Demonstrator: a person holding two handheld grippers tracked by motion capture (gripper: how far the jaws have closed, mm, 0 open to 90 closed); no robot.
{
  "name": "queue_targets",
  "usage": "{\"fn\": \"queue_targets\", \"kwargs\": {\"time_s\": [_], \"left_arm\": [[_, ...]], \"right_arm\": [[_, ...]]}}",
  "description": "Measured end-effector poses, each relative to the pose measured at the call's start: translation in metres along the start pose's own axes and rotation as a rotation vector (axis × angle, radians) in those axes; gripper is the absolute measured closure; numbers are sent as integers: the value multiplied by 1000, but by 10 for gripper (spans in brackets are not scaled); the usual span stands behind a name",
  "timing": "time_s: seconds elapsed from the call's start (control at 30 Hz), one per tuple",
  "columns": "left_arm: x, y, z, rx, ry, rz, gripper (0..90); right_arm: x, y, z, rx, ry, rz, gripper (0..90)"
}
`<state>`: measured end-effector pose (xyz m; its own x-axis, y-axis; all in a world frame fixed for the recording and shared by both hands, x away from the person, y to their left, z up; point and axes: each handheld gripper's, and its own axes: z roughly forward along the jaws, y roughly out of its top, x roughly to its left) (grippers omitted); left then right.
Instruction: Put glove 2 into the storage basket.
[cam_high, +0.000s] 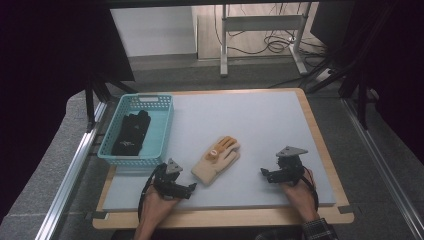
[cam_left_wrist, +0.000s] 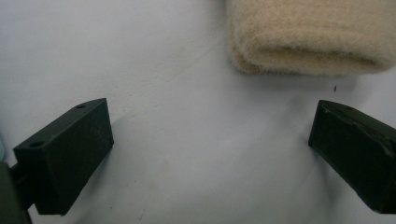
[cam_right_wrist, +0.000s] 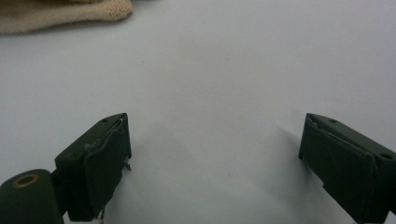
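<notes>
A cream knitted glove (cam_high: 217, 159) with orange fingertips lies flat near the middle of the grey mat (cam_high: 260, 120). Just left of its cuff rests my left gripper (cam_high: 192, 187), held low over the mat and open. In the left gripper view the fuzzy cuff (cam_left_wrist: 308, 37) sits ahead of the wide-apart jaws (cam_left_wrist: 210, 116), with bare mat between them. To the right of the glove, and well apart from it, my right gripper (cam_high: 264, 174) is open too. In the right gripper view, part of the glove (cam_right_wrist: 60, 14) shows at the top left, and nothing lies between the jaws (cam_right_wrist: 215, 126).
A teal plastic basket (cam_high: 130, 161) stands at the mat's left edge with a black glove (cam_high: 131, 132) inside. A wooden board (cam_high: 225, 217) frames the mat. Metal rails run along both sides, and a desk frame with cables stands beyond the far edge.
</notes>
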<state>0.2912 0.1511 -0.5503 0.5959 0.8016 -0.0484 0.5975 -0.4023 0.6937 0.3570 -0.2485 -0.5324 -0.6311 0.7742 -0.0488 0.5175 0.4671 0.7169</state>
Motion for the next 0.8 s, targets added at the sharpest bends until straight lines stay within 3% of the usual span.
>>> {"fn": "queue_targets", "kwargs": {"time_s": [0.23,0.47,0.63,0.8], "left_arm": [[-2,13,-8,-14,-35,7,30],[-13,49,-10,-26,-102,34,29],[-22,84,4,1,-131,65,28],[-20,107,28,48,-143,50,28]], "right_arm": [[0,0,0,0,-2,0,89],[0,0,0,-1,-2,-1,89],[0,0,0,-2,-2,-1,89],[0,0,0,-2,-2,-1,89]]}}
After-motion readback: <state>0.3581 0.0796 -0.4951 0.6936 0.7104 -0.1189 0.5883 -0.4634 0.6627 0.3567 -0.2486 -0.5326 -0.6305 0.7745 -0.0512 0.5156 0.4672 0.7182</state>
